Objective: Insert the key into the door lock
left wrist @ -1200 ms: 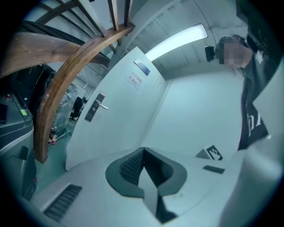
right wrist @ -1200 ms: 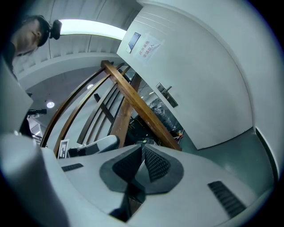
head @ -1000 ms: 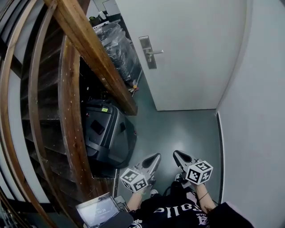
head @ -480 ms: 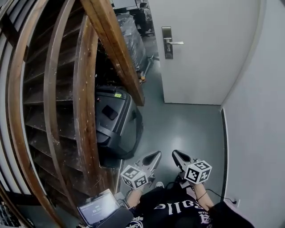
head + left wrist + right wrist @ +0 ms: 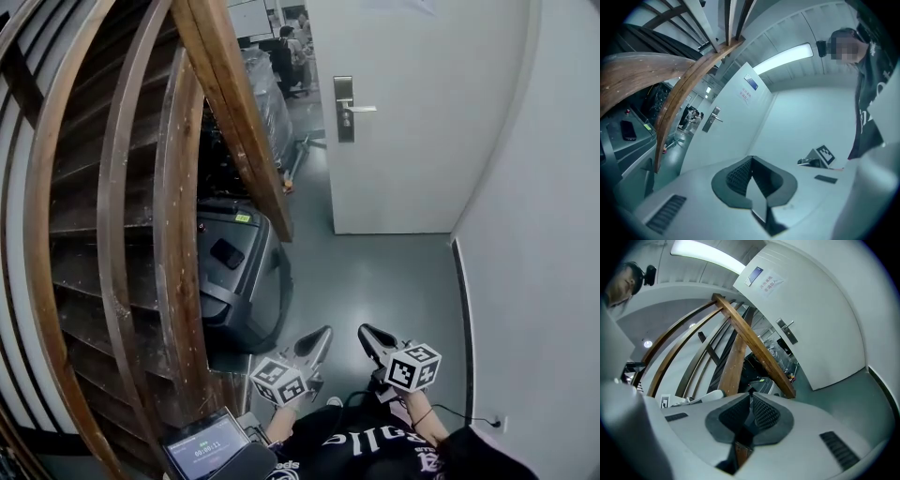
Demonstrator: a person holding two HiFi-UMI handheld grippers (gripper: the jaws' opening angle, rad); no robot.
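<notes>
The white door [image 5: 412, 112] stands at the far end of the passage, with a metal lock plate and lever handle [image 5: 344, 108] on its left edge. In the left gripper view the lock plate [image 5: 711, 119] is small and far off; the right gripper view shows the handle [image 5: 787, 331], also distant. My left gripper [image 5: 324, 332] and right gripper [image 5: 364, 332] hang low by my body, side by side, both shut with nothing visible between the jaws. No key shows in any view.
A wooden staircase [image 5: 169, 187] fills the left side, its slanting beam [image 5: 239, 112] reaching toward the door. A dark wheeled case [image 5: 234, 272] sits under it. Wrapped goods [image 5: 262, 94] and people stand beyond. A laptop [image 5: 211, 445] is at my left. A white wall [image 5: 534, 234] runs along the right.
The head view has shifted a little, so the door and stairs sit differently in frame. Both grippers have stayed low, close together and shut.
</notes>
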